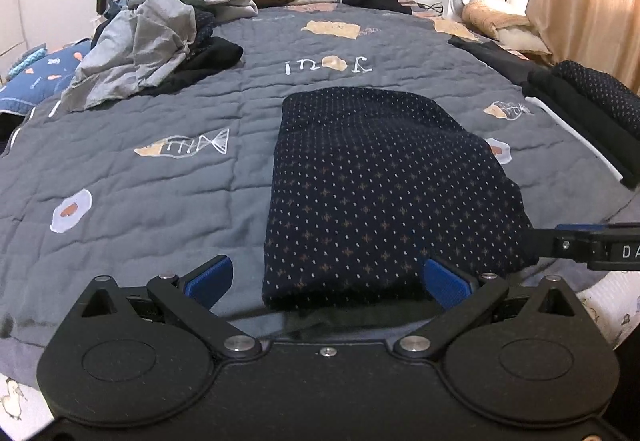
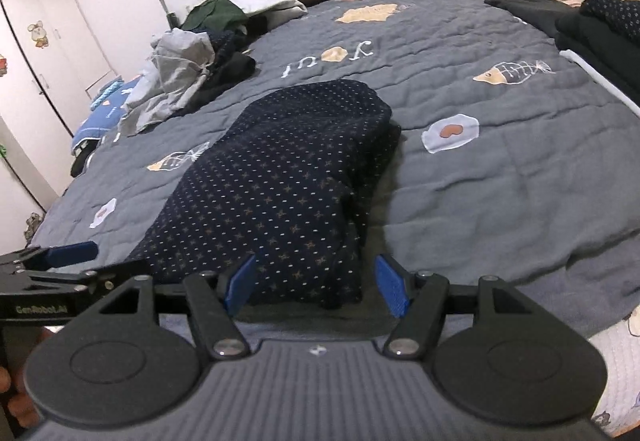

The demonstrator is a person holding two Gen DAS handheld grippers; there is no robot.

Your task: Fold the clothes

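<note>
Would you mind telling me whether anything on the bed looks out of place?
The folded dotted garment lies neat, but a crumpled heap of unfolded clothes sprawls at the far left of the quilt, unlike the tidy folded stack on the right.

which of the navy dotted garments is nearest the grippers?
The folded navy dotted garment lying mid-quilt, directly ahead of both open grippers, left gripper and right gripper. The other dotted piece sits atop the black stack at the bed's right edge.

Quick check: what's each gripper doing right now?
Left gripper: open, holding nothing, at the folded garment.
Right gripper: open, holding nothing.
</note>
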